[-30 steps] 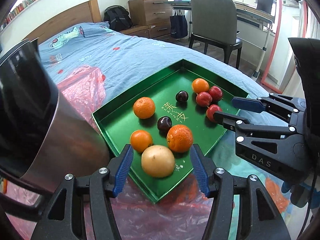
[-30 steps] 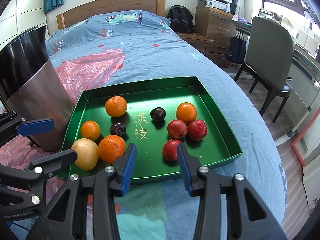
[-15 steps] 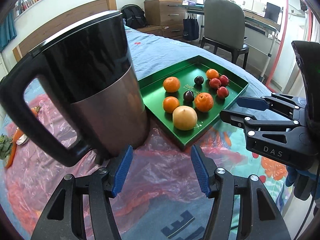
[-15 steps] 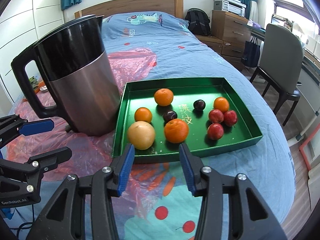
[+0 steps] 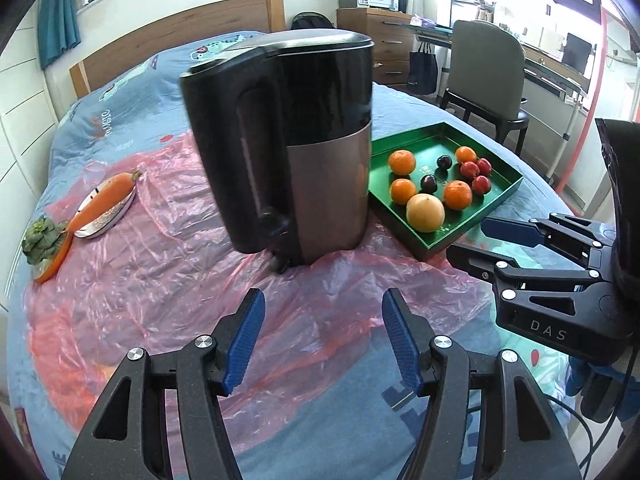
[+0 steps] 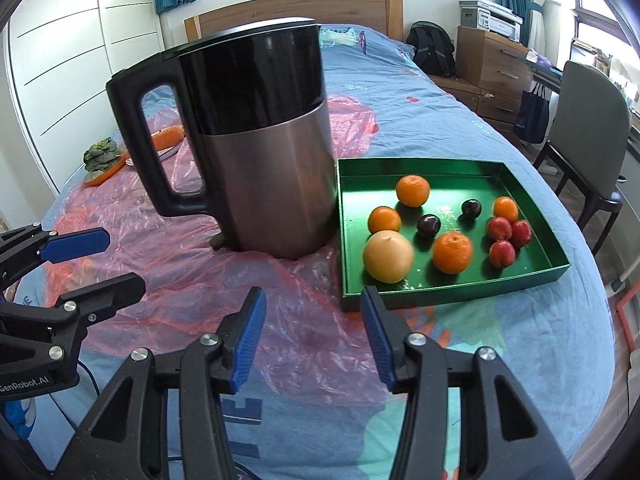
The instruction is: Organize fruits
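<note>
Both tongs, left [image 5: 322, 334] and right [image 6: 312, 330], stood apart and empty above the bed [image 6: 420, 120], the right having just widened, clear of the fruits [image 6: 450, 252] lying grouped by kind in the tray [image 6: 452, 300] beside the kettle [image 6: 256, 140].

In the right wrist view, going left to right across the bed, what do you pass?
Left hand-held gripper → leafy green vegetable → kettle → green tray holding a yellow pear, oranges and red plums → grey chair beside the bed.
</note>
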Available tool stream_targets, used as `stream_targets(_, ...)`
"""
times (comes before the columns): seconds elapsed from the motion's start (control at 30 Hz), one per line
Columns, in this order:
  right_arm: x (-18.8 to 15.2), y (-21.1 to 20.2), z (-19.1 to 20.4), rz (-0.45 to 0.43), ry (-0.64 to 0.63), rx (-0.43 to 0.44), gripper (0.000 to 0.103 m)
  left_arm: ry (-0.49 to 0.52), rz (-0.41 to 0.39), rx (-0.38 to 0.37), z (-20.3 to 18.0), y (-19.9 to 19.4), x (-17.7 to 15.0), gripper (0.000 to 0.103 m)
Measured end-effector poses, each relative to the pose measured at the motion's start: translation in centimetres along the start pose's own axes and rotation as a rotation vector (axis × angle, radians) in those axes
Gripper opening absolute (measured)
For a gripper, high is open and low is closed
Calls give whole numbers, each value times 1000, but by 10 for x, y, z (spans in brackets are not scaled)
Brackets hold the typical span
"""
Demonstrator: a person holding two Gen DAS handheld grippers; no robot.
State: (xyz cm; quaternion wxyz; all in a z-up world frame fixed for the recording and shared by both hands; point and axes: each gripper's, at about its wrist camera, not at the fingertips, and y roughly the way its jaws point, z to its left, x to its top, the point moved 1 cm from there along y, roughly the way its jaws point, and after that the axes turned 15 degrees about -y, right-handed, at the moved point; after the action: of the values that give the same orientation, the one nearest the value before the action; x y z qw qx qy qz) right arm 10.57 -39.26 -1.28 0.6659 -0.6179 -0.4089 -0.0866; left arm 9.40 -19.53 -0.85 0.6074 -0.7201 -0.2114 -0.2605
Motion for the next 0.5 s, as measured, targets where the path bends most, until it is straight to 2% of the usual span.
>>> stream_targets(0.1, 3, 1, 17, -2, 0, 23, 55, -36, -3, 28, 20, -8, -5, 60)
stream_targets(0.33, 11, 0, 58, -6, -41, 52, 57, -105, -7, 77, 65, -27, -22, 62)
stream_targets(0.43, 14, -4, 72, -10, -56, 54, 66, -138, -10, 86, 77, -35, -25, 64)
stream_targets(0.5, 16, -9, 80, -17, -65, 50, 73, -155, -25, 94, 83, -41, -27, 81)
